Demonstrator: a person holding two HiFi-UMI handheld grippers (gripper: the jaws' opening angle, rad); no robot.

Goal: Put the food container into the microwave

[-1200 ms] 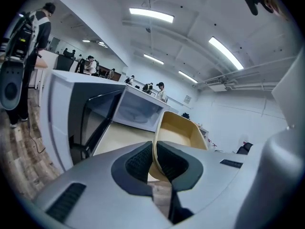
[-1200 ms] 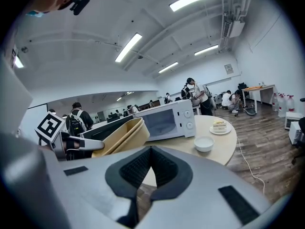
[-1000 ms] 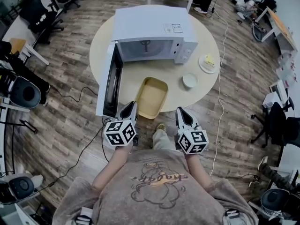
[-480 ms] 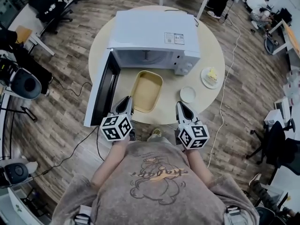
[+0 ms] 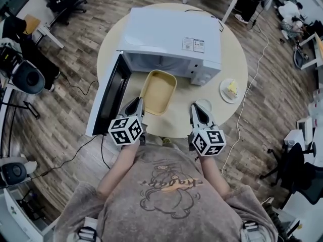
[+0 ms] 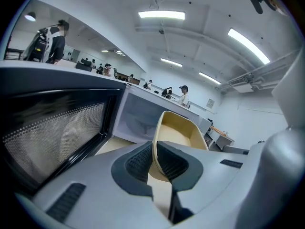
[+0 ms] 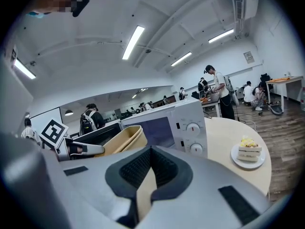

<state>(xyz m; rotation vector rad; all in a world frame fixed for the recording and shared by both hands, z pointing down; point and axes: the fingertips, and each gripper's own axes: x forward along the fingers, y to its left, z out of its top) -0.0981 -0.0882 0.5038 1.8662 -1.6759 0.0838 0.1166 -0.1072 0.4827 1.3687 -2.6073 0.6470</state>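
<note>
While the left hand-held gripper (image 5: 135, 104) (image 6: 155, 159) is clamped on the near rim of the tan, rounded-rectangle plastic food container (image 5: 158, 91) (image 6: 178, 132), the rim wall sits pinched between its two dark ribbed pads. The container is outside the oven, directly in front of the open cavity of the white box-shaped microwave (image 5: 171, 34) (image 6: 138, 116), with its far end close to the opening. Whether its base touches the round, pale beige bench (image 5: 232, 59) cannot be told. The microwave's dark-windowed door (image 5: 108, 95) (image 6: 52, 123) is swung wide to the left, just beside the left hand-held gripper.

The right hand-held gripper (image 5: 198, 110) (image 7: 151, 168) hangs over the near edge of the bench, to the right of the container and apart from it. Its pads meet at the tips with nothing gripped between them. From its view the container (image 7: 121, 140) shows at the left, and the microwave's front with two round knobs (image 7: 186, 123) lies ahead.

A small white round dish (image 5: 206, 104) lies just beyond the right hand-held gripper. Farther right, a white plate with a slice of cake (image 5: 231, 89) (image 7: 249, 154) rests near the microwave's control side
</note>
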